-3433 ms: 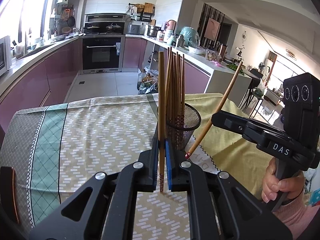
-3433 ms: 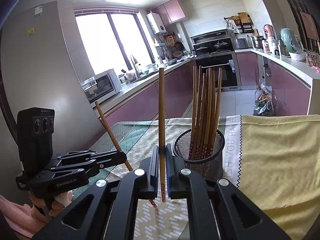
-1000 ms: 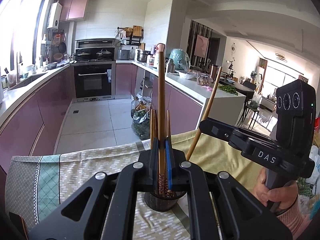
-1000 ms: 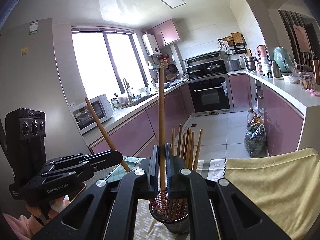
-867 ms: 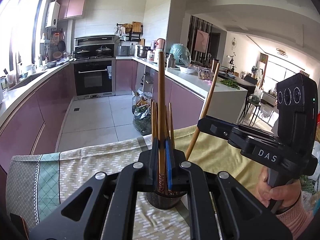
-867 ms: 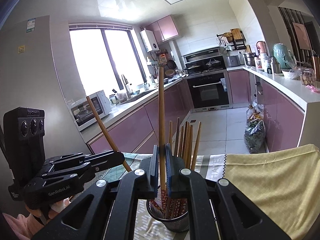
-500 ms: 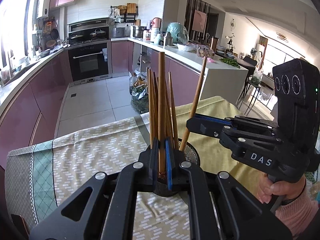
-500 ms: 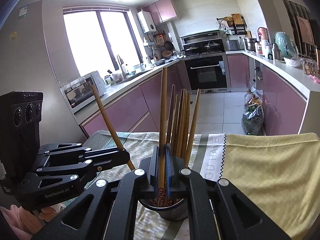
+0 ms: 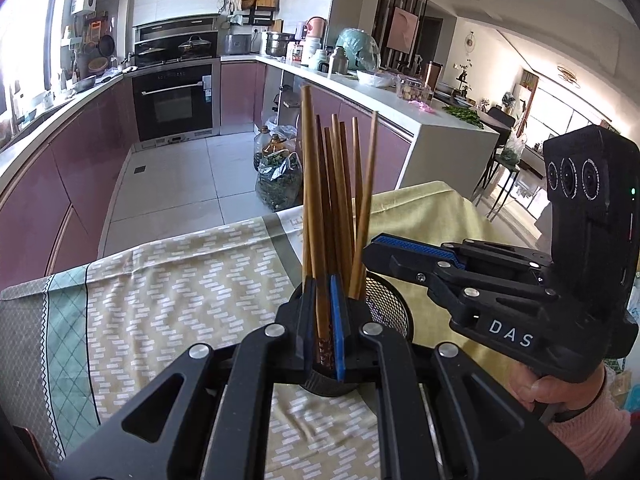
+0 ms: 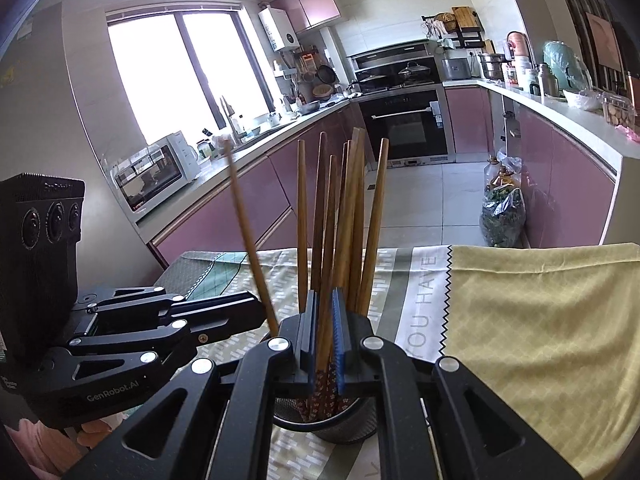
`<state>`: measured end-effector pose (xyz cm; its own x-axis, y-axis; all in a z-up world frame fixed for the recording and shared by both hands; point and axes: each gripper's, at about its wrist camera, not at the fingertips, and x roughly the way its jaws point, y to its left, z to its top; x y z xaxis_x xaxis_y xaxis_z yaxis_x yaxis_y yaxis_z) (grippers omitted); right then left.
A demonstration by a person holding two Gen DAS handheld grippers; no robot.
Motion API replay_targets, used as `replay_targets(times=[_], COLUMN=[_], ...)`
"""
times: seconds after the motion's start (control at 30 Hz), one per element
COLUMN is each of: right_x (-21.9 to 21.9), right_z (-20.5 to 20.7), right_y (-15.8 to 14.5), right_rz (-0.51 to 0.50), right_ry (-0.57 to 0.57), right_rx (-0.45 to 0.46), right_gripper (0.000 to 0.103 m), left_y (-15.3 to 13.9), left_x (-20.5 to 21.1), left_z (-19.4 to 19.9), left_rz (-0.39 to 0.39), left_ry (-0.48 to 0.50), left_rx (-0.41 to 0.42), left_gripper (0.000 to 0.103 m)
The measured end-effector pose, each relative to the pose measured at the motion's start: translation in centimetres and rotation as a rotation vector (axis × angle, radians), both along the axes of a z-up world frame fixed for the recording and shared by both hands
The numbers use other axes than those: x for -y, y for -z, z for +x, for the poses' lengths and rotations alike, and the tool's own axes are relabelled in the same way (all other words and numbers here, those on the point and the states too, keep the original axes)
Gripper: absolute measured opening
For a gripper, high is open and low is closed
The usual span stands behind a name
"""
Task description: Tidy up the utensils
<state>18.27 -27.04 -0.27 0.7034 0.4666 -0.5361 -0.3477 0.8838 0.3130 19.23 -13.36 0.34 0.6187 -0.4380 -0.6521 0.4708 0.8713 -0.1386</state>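
Both grippers [image 9: 322,320] [image 10: 323,332] pinch one chopstick [image 9: 312,200] [image 10: 320,216] each.

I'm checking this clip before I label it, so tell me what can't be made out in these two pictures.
- Left wrist view: the holder bottom and the chopstick tip are hidden behind the left gripper.
- Right wrist view: the right gripper covers most of the holder, so whether its chopstick touches bottom is unclear.
- Right wrist view: the slanted chopstick is motion-blurred.
- Cloth lettering is cut off.

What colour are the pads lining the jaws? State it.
Blue, on the right gripper; the right wrist view shows it best.
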Motion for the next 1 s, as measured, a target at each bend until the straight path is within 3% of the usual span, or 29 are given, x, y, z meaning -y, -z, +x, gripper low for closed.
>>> replay_targets(times=[0.27,0.37,0.43,0.5,0.77,0.87,1.0], right_x=[0.0,0.0,0.0,0.0,-0.6,-0.9,-1.7], right_z=[-0.9,-1.7,-2.5,-3.3,-6.2,-7.3,-8.7], right_y=[0.0,0.0,0.1,0.1,0.3,0.5,1.0], right_rz=[0.006,0.006,0.008,0.008,-0.022,-0.037,-0.079], right_ry=[-0.008,-0.013,-0.014,-0.011,0.023,0.044,0.074], right_rx=[0.009,0.027,0.041,0.059,0.132,0.163,0.204], right_gripper=[0.011,0.029,0.034,0.046,0.077,0.088,0.097], left_y=[1.2,1.5,1.6,1.6,1.4,1.6,1.8], left_x=[-1.3,-2.1,-2.7,-3.3,-6.2,-7.6,-9.3], left_z=[-0.5,-1.2,-2.0,-2.9,-6.4,-7.8,-9.1], left_rz=[-0.026,-0.027,-0.023,-0.020,-0.004,-0.002,-0.003], left_ry=[-0.022,-0.052,-0.078,-0.101,-0.226,-0.282,-0.346], left_rx=[-0.003,0.016,0.043,0.074,0.192,0.229,0.259], left_gripper=[0.013,0.028,0.031,0.038,0.087,0.098,0.098])
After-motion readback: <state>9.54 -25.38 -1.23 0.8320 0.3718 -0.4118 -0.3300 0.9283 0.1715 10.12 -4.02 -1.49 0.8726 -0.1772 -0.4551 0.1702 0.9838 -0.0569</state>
